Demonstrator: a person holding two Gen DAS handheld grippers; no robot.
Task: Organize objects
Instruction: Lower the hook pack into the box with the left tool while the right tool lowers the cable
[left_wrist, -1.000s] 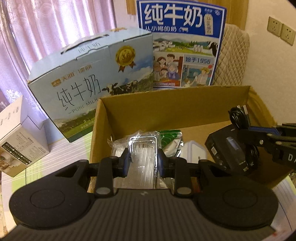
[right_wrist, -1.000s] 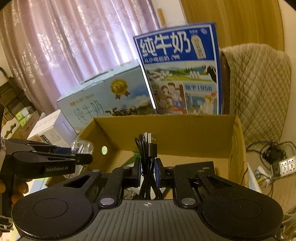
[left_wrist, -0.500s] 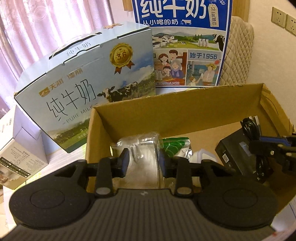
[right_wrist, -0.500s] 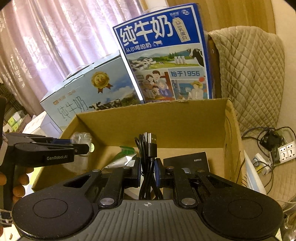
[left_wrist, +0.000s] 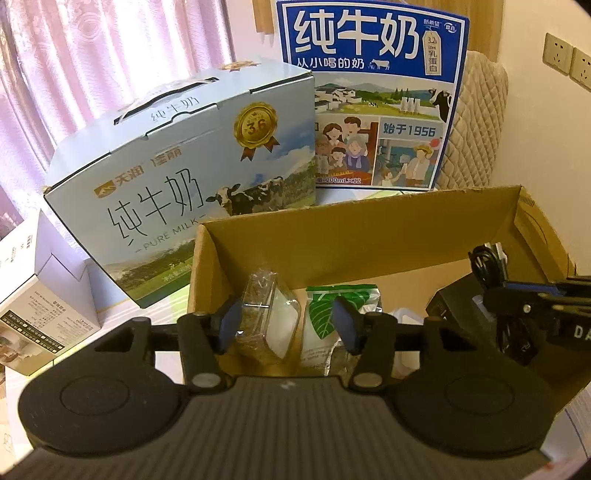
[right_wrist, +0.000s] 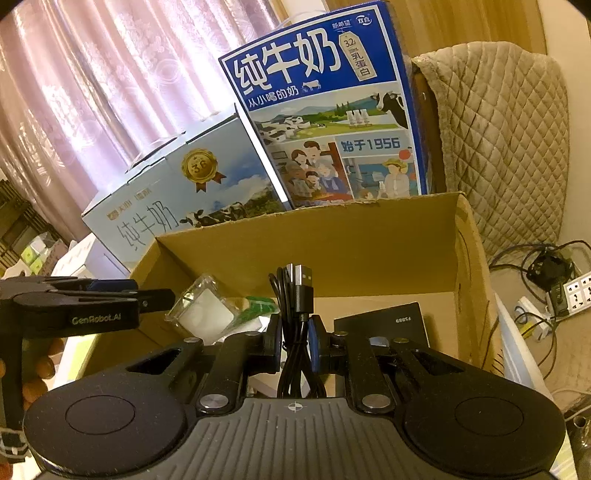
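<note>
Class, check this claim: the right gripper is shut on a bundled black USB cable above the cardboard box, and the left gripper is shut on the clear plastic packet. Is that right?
Not quite. The left gripper is open: in the left wrist view the clear plastic packet lies loose in the cardboard box. The right gripper is indeed shut on the USB cable.

The cardboard box (left_wrist: 362, 236) is matt brown corrugated paperboard with a rough torn rim, and the milk cartons (left_wrist: 184, 177) behind it are smooth printed card with a slight sheen. At the lower centre, a clear glossy plastic packet (left_wrist: 266, 314) crinkles beside a shiny foil-like pouch (left_wrist: 332, 321), while the quilted beige cloth (right_wrist: 498, 140) at the upper right looks soft and matt.
</note>
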